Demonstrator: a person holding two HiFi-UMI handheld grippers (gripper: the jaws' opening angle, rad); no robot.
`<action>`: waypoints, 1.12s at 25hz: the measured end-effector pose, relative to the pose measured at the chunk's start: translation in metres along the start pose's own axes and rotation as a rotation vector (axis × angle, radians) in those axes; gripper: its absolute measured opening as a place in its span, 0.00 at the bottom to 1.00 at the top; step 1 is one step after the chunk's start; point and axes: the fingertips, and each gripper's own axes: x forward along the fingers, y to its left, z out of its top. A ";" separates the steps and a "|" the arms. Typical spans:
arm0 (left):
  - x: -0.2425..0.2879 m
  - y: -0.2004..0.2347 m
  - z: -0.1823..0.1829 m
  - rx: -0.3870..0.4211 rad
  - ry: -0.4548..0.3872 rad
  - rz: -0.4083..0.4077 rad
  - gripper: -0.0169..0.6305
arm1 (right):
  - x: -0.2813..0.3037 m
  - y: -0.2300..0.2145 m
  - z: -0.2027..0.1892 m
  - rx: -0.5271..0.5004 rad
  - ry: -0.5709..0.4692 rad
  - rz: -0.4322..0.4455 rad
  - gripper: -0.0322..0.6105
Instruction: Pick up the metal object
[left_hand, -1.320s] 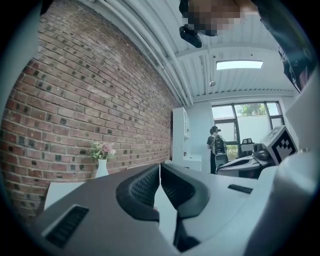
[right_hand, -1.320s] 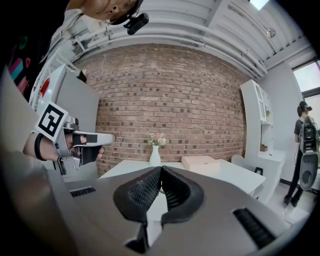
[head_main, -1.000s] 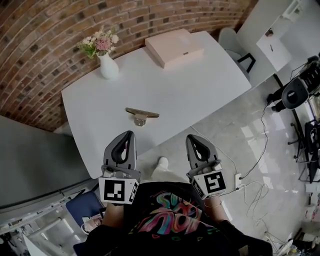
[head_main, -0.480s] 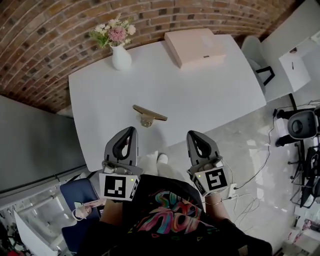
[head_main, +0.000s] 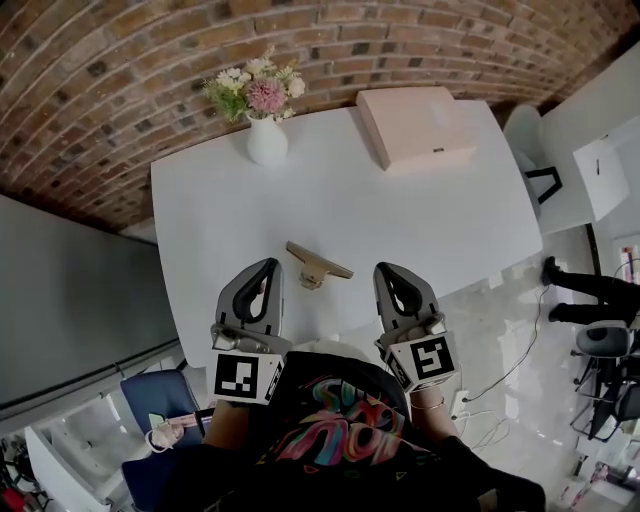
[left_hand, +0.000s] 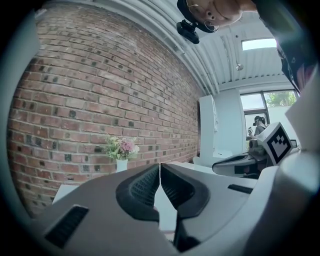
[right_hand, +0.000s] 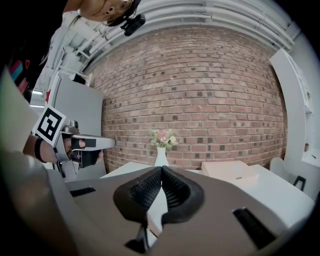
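Now, left gripper (head_main: 268, 264): jaws pressed together with nothing between them, held out nearly level, tip over the near edge of the table (head_main: 450, 220)
right gripper (head_main: 386, 268): jaws together and empty, parallel to the left one, at the same edge
metal object (head_main: 317, 266): flat brass-coloured bar on a short stem, lying on the table between the two tips, touching neither
open room: smooth white top, bare around the object
far edge: white vase (head_main: 267, 142) of flowers and a flat pale pink box (head_main: 415, 125), by a brick wall (head_main: 150, 60)

Looked steeply down from the head onto the whole bench (head_main: 400, 220). Rode close behind the left tongs (head_main: 268, 264) and right tongs (head_main: 386, 269), faced nearly level toward the brick wall (right_hand: 200, 90), with the vase (head_main: 267, 142) caught in all three.
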 end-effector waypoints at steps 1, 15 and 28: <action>0.004 0.008 0.002 -0.006 -0.004 0.004 0.07 | 0.008 -0.001 0.001 -0.004 0.006 0.000 0.07; 0.032 0.067 0.002 -0.038 0.002 0.060 0.07 | 0.077 -0.006 0.018 -0.037 0.023 0.020 0.08; 0.010 0.063 -0.002 -0.049 0.003 0.232 0.07 | 0.076 -0.008 -0.005 -0.122 0.172 0.200 0.07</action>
